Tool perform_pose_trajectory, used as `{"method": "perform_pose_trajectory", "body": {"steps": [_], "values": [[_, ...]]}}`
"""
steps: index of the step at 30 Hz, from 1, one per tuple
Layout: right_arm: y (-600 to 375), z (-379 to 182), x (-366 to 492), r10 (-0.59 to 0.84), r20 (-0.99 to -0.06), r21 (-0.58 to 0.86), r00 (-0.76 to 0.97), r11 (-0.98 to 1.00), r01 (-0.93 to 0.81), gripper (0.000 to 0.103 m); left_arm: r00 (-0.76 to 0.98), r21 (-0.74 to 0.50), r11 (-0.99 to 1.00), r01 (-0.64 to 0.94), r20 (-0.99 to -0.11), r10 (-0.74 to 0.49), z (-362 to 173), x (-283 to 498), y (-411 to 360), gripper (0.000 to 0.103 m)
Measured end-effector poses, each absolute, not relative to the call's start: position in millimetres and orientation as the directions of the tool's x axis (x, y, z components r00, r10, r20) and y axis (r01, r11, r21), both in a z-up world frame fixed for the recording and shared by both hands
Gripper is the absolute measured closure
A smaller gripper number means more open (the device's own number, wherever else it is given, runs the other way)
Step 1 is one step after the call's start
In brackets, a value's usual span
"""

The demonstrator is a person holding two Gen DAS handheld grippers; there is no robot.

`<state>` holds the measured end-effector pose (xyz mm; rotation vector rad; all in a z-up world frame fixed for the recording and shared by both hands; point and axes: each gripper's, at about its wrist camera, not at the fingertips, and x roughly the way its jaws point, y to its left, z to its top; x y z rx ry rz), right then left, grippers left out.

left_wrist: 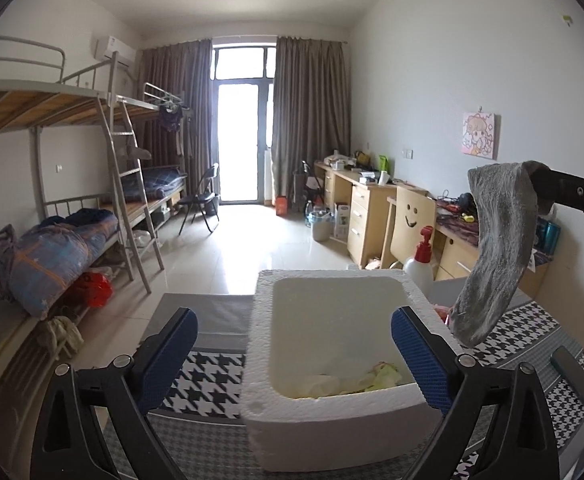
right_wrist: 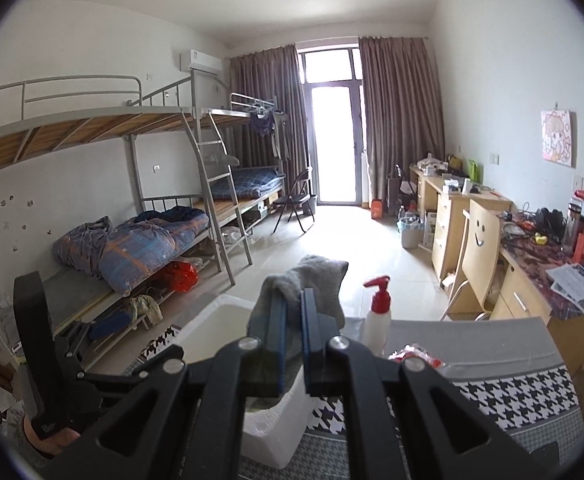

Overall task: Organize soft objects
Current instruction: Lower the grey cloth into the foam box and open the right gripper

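A: How far along?
B: Pale yellowish cloths (left_wrist: 356,380) lie in the white foam box (left_wrist: 324,428); left gripper (left_wrist: 292,354) gapes empty above it.
A: Left?
B: Right gripper (right_wrist: 294,330) clenches a grey fuzzy sock (left_wrist: 496,252), hanging beside the box.

Houndstooth-cloth table (left_wrist: 211,380): white foam box (left_wrist: 332,432), red-pump spray bottle (right_wrist: 376,320) directly on it.

Both wrist cams look down the room toward the window, pitched slightly down. Left cam sits close over the foam box (left_wrist: 332,360), dead ahead at 6 o'clock. Right cam has it at 7 o'clock (right_wrist: 211,320). Shared: box, bunk beds (left_wrist: 71,152), desks.
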<state>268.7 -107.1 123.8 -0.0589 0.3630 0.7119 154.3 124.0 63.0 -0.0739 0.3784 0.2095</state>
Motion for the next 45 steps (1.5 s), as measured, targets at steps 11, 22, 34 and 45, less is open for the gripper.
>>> {"method": "perform_pose_trajectory", "body": {"steps": [11, 22, 34, 45], "values": [[-90.7, 124.3, 271.3, 0.654, -0.349, 0.057, 0.672, 0.73, -0.681, 0.094, 0.908, -0.054, 0.964, -0.261, -0.353, 0.226, 64.9, 139.1, 141.9, 0.001], [-72.8, 115.4, 272.8, 0.677, -0.37, 0.082, 0.635, 0.705, -0.704, 0.094, 0.896, -0.07, 0.952, -0.298, -0.364, 0.254, 57.4, 130.2, 165.0, 0.001], [-48.2, 99.8, 283.2, 0.677, -0.414, 0.114, 0.609, 0.702, -0.703, 0.094, 0.888, -0.082, 0.944, -0.32, -0.372, 0.269, 51.2, 118.3, 181.0, 0.001], [-29.0, 76.1, 293.1, 0.644, -0.504, 0.097, 0.576, 0.705, -0.703, 0.094, 0.884, -0.097, 0.938, -0.334, -0.377, 0.276, 48.0, 115.8, 186.7, 0.001]]}}
